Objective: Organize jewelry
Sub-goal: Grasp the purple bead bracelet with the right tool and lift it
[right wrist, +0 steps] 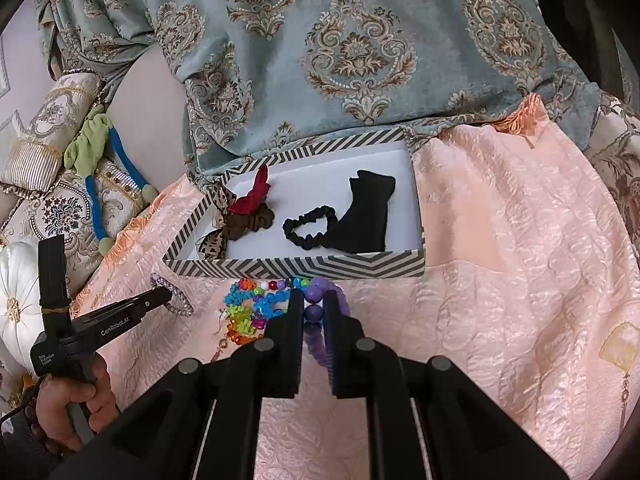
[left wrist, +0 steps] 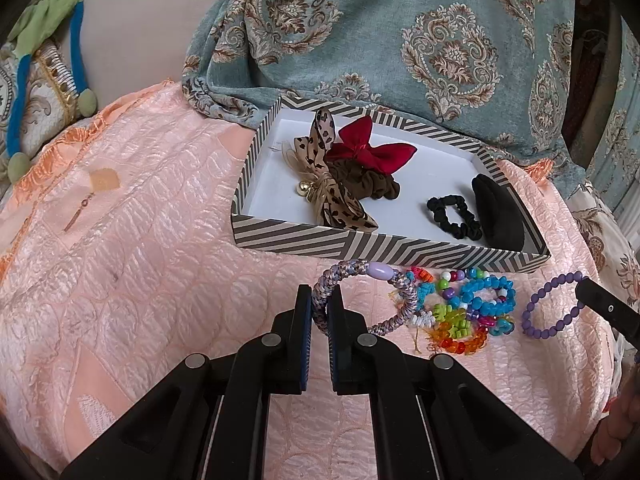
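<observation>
2 grips — left gripper clamps braided bracelet, right gripper clamps purple bead bracelet.

Setting: a domestic room, likely a bedroom or sitting room; the work surface is covered by a peach quilted bedspread with fringed edging; a teal damask-patterned fabric drapes behind it; ornate bolster cushions and a white pumpkin-shaped cushion lie at one side; a striped cardboard box holds hair accessories.
</observation>
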Action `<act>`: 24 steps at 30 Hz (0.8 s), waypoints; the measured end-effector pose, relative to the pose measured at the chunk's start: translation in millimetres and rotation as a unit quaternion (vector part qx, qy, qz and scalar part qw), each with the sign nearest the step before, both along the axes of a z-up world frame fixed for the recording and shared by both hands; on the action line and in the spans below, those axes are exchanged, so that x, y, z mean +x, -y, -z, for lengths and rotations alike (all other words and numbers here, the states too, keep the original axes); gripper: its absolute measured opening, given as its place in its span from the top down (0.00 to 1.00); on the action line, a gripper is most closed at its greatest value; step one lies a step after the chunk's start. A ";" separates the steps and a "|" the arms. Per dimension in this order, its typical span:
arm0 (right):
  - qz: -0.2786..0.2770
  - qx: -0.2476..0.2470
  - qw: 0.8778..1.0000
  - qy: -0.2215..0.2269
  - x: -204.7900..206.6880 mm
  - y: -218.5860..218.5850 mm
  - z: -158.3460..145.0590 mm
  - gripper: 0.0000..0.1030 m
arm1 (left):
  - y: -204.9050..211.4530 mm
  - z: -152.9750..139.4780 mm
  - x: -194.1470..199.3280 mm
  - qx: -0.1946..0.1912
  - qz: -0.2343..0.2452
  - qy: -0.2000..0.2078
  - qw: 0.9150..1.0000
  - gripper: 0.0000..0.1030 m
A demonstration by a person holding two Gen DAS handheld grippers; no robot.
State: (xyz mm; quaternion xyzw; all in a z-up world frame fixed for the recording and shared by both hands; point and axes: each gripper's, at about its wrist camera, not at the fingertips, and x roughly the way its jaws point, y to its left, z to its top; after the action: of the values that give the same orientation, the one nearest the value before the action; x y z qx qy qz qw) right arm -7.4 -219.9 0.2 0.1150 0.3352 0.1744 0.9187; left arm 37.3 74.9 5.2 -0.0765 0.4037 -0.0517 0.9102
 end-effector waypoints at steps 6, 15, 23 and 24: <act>0.000 -0.001 1.000 -0.002 1.6 0.3 0.7 0.91 | 3.5 10.1 -4.6 0.001 0.004 0.007 1.000 1.00; 0.001 -0.006 1.000 -0.001 2.2 -0.6 0.4 0.91 | 15.3 4.5 -6.6 0.002 0.011 0.021 1.000 1.00; -0.001 -0.012 1.000 0.000 2.4 -1.3 1.5 0.91 | 24.8 2.0 -8.7 0.011 0.020 0.023 0.999 1.00; -0.001 -0.013 1.000 0.000 2.4 -1.3 1.7 0.91 | 25.1 2.4 -8.6 0.011 0.019 0.022 1.000 1.00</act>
State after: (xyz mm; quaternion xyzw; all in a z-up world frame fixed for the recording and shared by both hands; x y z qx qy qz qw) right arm -5.0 -218.6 -1.5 0.1031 0.3377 0.1710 0.9198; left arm 28.7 49.8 2.8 -0.0574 0.3853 -0.0666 0.9186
